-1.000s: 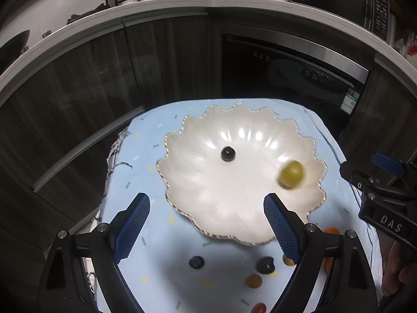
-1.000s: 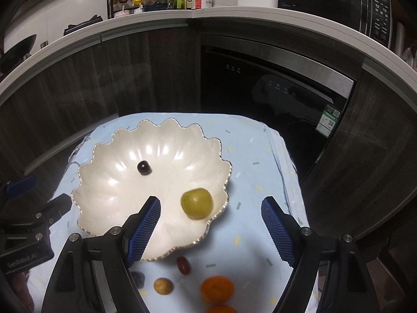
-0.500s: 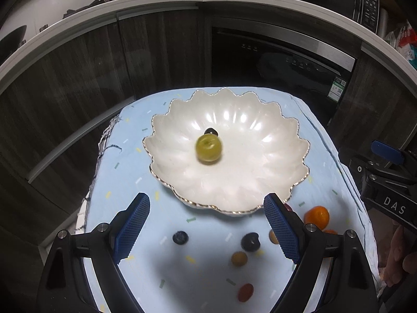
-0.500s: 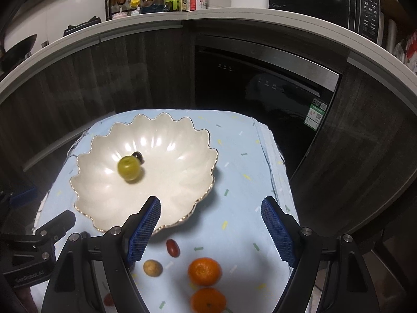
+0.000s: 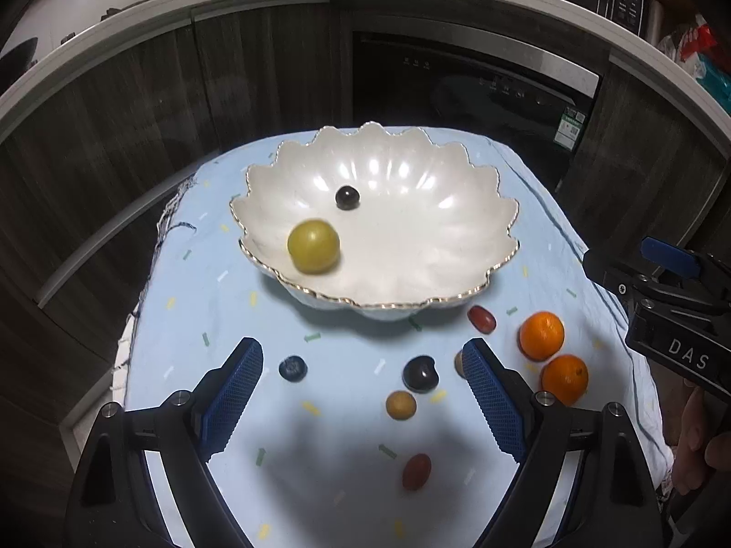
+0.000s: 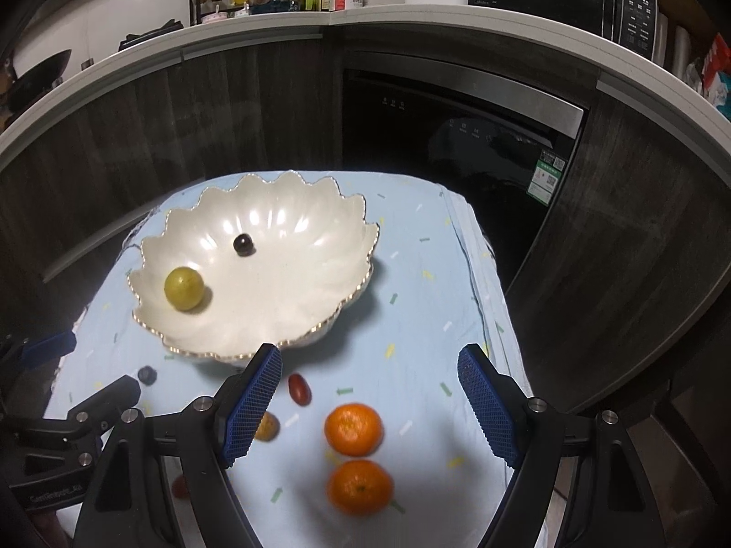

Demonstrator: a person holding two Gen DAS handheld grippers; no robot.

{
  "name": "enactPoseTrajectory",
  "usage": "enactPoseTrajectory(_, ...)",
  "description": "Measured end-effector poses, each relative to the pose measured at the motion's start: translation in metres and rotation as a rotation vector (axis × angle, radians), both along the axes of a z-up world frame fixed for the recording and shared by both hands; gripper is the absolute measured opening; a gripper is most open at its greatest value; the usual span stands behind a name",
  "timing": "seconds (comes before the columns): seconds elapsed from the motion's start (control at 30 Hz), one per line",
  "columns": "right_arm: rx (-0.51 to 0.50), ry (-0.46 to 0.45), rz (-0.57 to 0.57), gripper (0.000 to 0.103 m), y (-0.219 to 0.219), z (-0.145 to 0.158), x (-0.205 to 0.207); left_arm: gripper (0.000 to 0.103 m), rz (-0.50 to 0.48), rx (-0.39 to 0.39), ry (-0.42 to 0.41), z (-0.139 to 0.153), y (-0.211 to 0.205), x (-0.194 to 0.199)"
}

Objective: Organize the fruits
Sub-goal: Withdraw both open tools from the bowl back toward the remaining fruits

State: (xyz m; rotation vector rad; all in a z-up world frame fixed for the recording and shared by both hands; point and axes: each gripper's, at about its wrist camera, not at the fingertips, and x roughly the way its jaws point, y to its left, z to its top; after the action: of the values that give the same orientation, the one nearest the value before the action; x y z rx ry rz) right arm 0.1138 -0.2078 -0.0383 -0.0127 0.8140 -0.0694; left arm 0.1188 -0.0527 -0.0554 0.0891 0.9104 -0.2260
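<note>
Your left claw (image 5: 363, 392) and right claw (image 6: 370, 399) both hang released over the blue-clothed bench (image 5: 347, 447), nothing between their pads. The scalloped white bowl (image 5: 457, 246) holds a yellow-green fruit (image 5: 313, 246) near its left rim and a small dark berry (image 5: 347, 197) at its centre. Two oranges (image 6: 353, 429), a red grape (image 6: 299, 389) and other small fruits lie on the cloth just in front of the bowl.
</note>
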Motion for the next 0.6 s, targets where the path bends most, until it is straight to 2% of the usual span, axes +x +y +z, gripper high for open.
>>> enactPoseTrajectory(0.6, 0.024, 0.027, -0.006, 0.081, -0.003, -0.034, -0.031, 0.089, -0.07, -0.003, 0.006, -0.027, -0.007, -0.027)
